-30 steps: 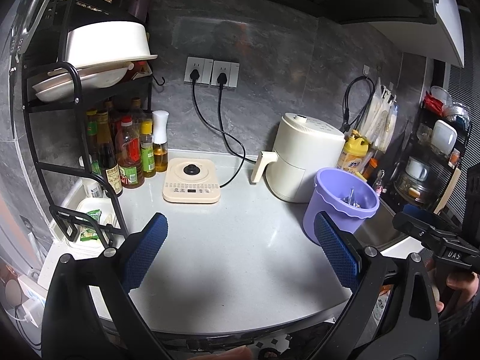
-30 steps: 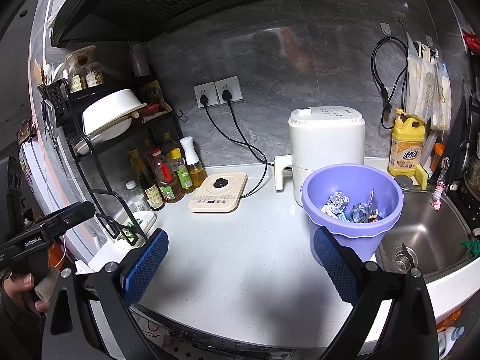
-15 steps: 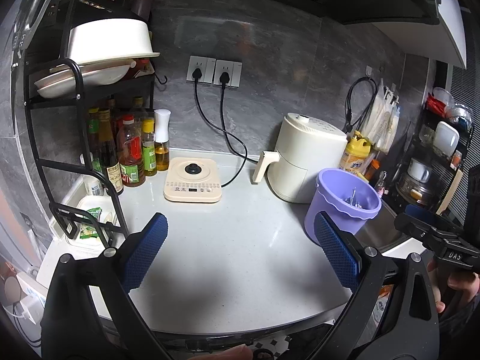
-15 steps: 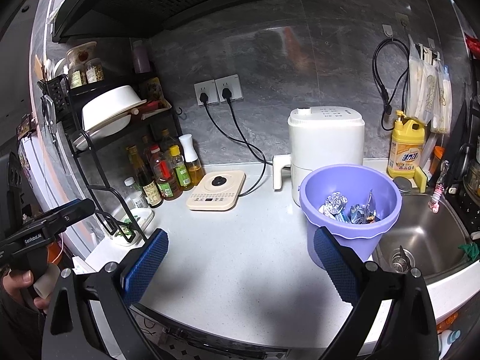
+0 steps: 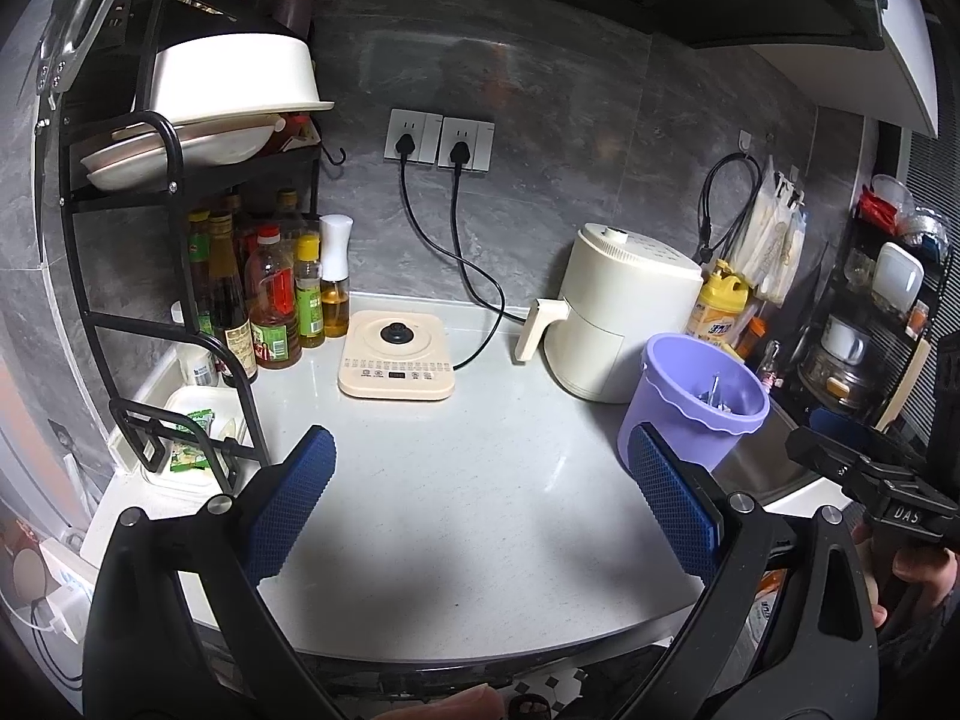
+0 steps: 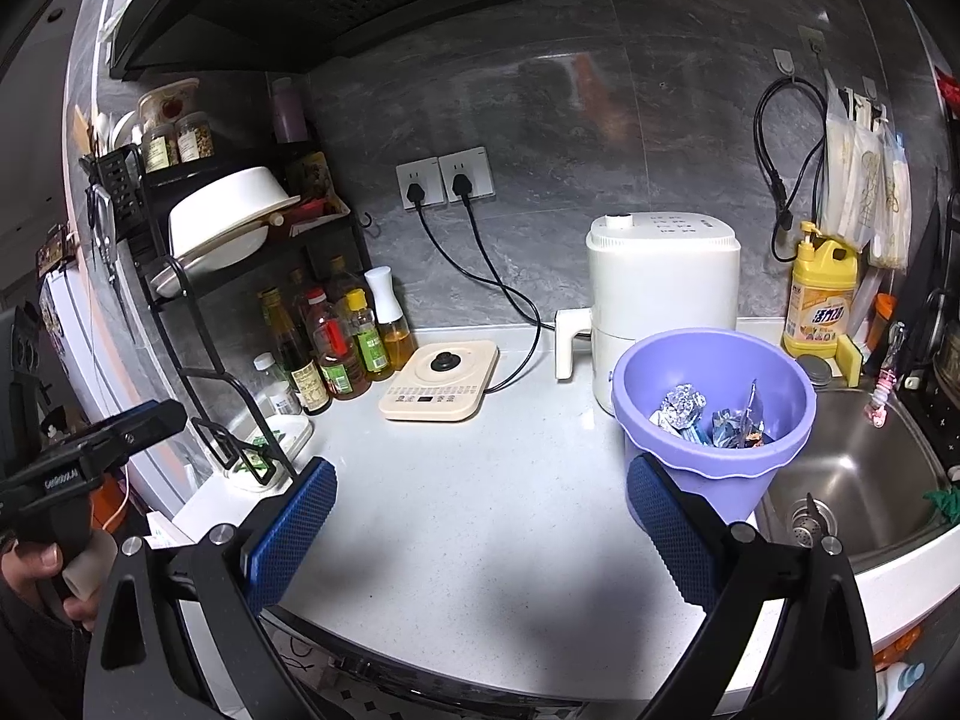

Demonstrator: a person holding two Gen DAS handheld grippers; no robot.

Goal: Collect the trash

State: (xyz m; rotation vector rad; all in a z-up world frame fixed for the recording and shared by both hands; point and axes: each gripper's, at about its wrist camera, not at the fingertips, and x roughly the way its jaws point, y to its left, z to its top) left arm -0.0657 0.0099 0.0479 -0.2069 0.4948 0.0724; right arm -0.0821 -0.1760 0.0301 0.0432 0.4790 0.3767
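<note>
A purple bucket (image 6: 714,420) stands on the white counter (image 6: 480,510) beside the sink, with crumpled foil and wrappers (image 6: 708,420) inside. It also shows at the right of the left wrist view (image 5: 690,402). My left gripper (image 5: 480,498) is open and empty, held back over the counter's front edge. My right gripper (image 6: 480,528) is open and empty, its right finger (image 6: 672,534) just in front of the bucket. No loose trash shows on the counter.
A cream induction cooker (image 5: 396,363) and a white air fryer (image 5: 624,312) stand at the back, plugged in. A black rack (image 5: 150,228) with bottles and dishes stands left. A steel sink (image 6: 852,468) lies right, with a yellow detergent bottle (image 6: 819,294) behind it.
Both grippers have drifted slightly back from the counter, so the bucket and appliances look a little farther. Both stay open and empty.
</note>
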